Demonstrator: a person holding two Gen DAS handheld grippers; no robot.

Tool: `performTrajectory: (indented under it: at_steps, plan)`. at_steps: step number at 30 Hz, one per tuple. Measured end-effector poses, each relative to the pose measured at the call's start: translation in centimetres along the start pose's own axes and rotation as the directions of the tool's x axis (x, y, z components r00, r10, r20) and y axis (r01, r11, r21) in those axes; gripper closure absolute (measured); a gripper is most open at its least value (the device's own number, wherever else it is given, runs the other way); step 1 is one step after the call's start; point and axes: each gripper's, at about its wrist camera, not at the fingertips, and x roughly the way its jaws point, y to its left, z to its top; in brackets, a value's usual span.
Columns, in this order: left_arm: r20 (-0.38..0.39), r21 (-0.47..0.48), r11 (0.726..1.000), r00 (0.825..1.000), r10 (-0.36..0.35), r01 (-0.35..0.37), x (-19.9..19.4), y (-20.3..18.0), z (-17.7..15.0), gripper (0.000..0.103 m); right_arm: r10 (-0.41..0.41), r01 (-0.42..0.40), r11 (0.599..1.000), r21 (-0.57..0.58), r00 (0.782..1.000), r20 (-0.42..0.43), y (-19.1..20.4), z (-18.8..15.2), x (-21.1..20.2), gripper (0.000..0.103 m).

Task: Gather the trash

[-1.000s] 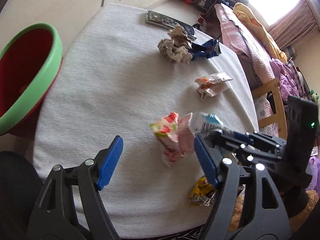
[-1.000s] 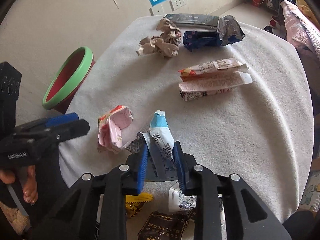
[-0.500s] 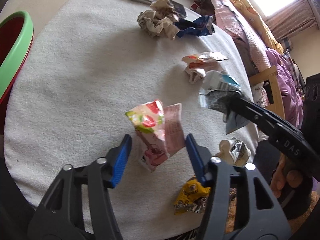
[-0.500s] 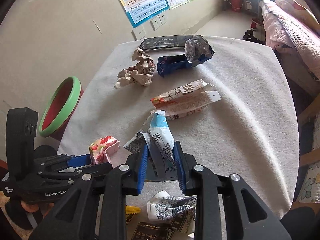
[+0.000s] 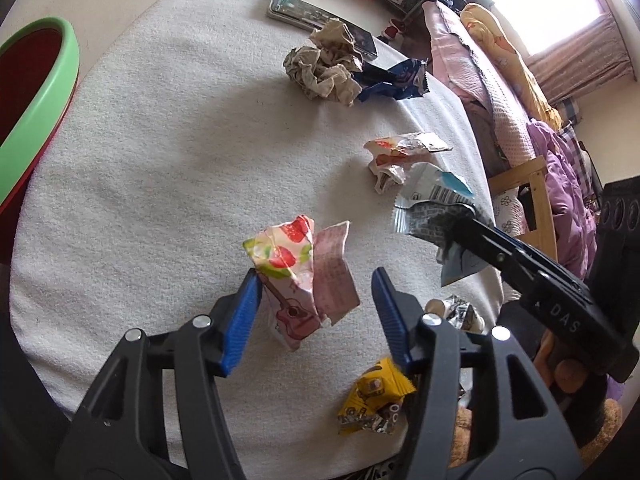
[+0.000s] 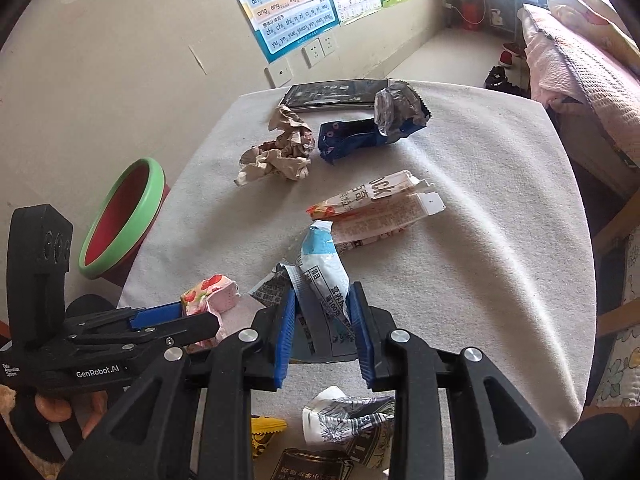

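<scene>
My left gripper [image 5: 316, 312] stands open around a pink strawberry-print wrapper [image 5: 298, 280] on the white-covered table [image 5: 160, 152]; its left pad touches the wrapper, the right pad is apart from it. My right gripper [image 6: 322, 332] is shut on a white-and-blue wrapper [image 6: 322, 276] and holds it above the table; it also shows in the left wrist view [image 5: 434, 196]. The strawberry wrapper [image 6: 210, 296] and left gripper [image 6: 176, 320] appear in the right wrist view too.
A green-rimmed red bin [image 5: 36, 92] stands left of the table [image 6: 124, 220]. Crumpled brown paper [image 5: 324, 68], a blue wrapper [image 5: 390, 82], a red-and-white wrapper [image 5: 400, 154], a black remote [image 5: 316, 20] and a yellow wrapper [image 5: 376, 400] lie on the table. A bed is at right.
My right gripper has lifted the white-and-blue wrapper off the table. My left gripper has moved in around the strawberry wrapper and its jaws have narrowed.
</scene>
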Motion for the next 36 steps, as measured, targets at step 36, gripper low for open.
performTrajectory:
  at_steps: [36]
  plan:
    - [0.213,-0.09,0.985,0.963,0.163,-0.146,-7.3,4.2,1.0,0.058,0.079,-0.079,0.987,-0.144,0.997,-0.004,7.1,0.7,0.3,0.075]
